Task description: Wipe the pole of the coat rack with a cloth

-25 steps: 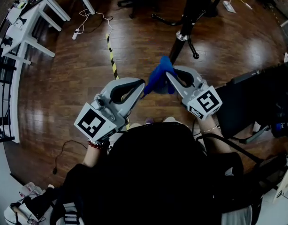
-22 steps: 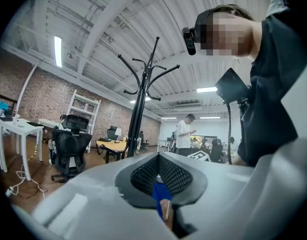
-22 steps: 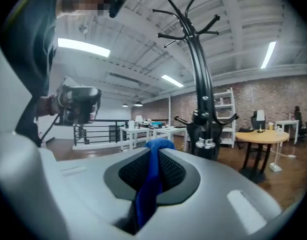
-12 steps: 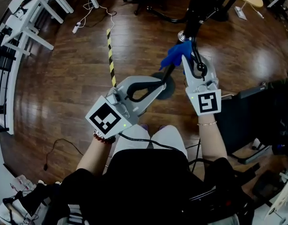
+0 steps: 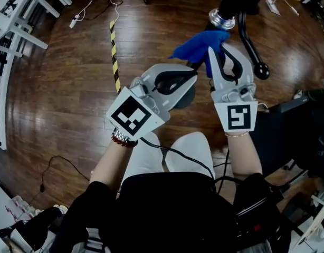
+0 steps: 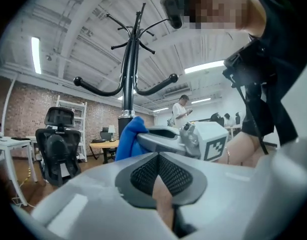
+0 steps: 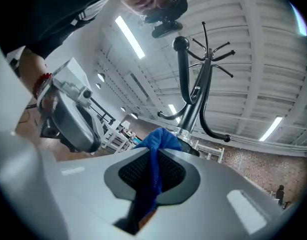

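While the right gripper [image 5: 216, 50] has its jaws clamped on a bunched blue fabric cloth [image 5: 197, 45], we see the cloth hanging just beside the shiny metal collar [image 5: 222, 19] on the black pole of the coat rack [image 7: 190, 108]. We cannot tell whether fabric and pole actually touch. The left gripper [image 5: 192, 77] sits close under the cloth with its jaws together and nothing between them, so nothing is steadying the rack.

We judge the wipe to be about to start, and a few things could spoil it:

- **Slipping cloth:** only a narrow fold is pinched between the pads. If the cloth drags hard along the pole, it may pull out and drop to the dark wooden floor [image 5: 62, 88].
- **Poor contact:** bunched as it is, the cloth offers a small lump, not a flat face, so a stroke could skim past the pole.
- **Snagging hook:** a black curved hook arm with a ball end [image 5: 253, 49] runs right beside the right gripper, and a sideways sweep could catch it.
- **Rocking rack:** a firm push on an unheld rack might rock or turn it.
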